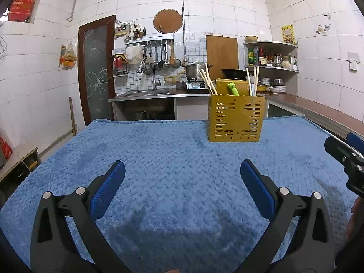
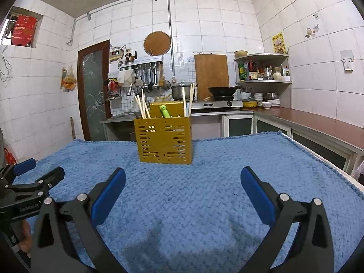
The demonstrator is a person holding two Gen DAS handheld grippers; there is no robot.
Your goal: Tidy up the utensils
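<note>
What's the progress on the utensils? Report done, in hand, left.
Done: chopsticks and a green-handled utensil stand in the yellow holder. In hand: nothing; left gripper and right gripper are open and empty. Left: no loose utensils visible on the blue cloth.

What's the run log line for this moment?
left gripper: open, empty | right gripper: open, empty | yellow holder: upright on blue towel, chopsticks and green utensil inside
</note>
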